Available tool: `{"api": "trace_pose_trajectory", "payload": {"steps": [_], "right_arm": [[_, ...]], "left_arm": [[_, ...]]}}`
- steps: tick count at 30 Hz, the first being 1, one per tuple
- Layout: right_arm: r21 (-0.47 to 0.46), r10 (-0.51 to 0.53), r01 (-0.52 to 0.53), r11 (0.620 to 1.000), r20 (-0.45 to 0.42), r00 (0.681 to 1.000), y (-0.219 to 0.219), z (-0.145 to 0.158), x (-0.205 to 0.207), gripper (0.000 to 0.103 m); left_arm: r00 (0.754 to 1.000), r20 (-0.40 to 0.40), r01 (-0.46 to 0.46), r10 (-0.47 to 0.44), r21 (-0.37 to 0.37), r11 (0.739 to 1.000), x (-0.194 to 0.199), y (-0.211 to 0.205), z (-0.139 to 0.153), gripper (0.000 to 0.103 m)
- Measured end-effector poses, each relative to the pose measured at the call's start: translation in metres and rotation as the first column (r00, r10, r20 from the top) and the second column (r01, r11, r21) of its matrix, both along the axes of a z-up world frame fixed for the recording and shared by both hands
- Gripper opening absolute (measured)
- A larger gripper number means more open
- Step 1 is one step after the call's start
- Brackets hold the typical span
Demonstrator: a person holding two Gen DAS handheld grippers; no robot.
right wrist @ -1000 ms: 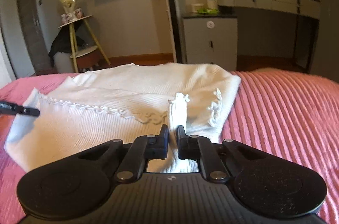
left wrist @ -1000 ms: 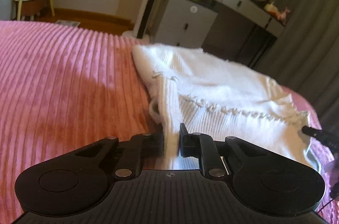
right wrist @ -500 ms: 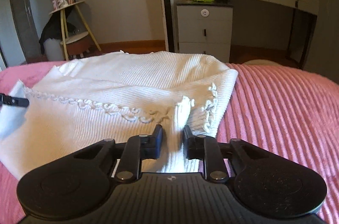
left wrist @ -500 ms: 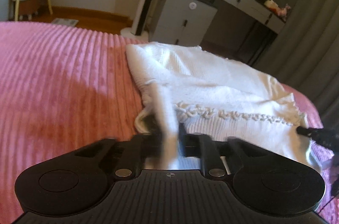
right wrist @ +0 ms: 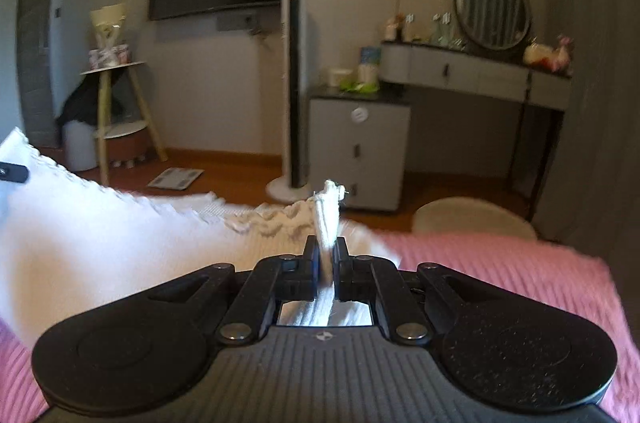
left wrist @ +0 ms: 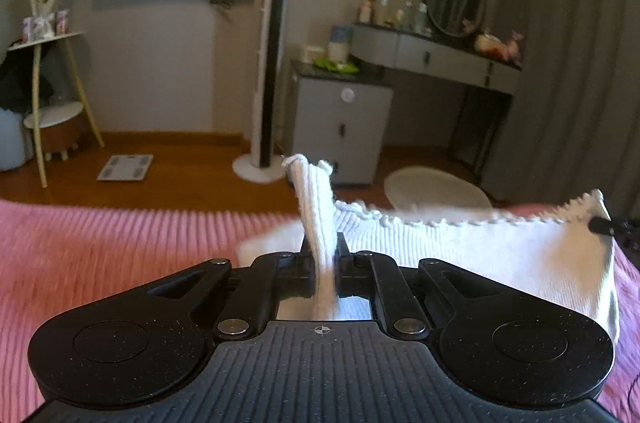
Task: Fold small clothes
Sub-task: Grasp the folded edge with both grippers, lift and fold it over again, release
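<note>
The left gripper (left wrist: 323, 255) was clenched on one corner of the small white ribbed knit top with a frilly edge (left wrist: 480, 255), and the right gripper (right wrist: 325, 257) was pinching the other corner. The top's near edge hung in the air between them, stretching away toward 3 o'clock in the left view and 9 o'clock in the right view, while the rest drooped to the pink striped bedspread (left wrist: 100, 251). The fold looked only just started. The lifted edge was not yet laid over, so most of the folding was left.
</note>
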State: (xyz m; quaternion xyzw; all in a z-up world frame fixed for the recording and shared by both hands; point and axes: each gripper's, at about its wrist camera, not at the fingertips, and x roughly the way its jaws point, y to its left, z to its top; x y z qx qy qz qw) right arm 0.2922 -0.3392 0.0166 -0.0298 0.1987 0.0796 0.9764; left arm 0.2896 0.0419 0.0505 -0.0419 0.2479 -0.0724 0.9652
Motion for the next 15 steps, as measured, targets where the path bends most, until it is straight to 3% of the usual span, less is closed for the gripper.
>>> {"api": "trace_pose_trajectory", "payload": {"steps": [7,15], "right_arm": [[-0.071,-0.073,0.074,0.995,0.023,0.997,0.012,-0.006,0.084,0.006],[-0.136,-0.127,0.122,0.983,-0.032,0.991,0.025,-0.046,0.155,0.006]], "left_arm": [[0.996,0.043,-0.073,0.073,0.007,0.997,0.079,-0.007,-0.004,0.01],[0.988,-0.003,-0.156,0.156,0.044,0.987,0.142,-0.005,-0.054,0.01]]}}
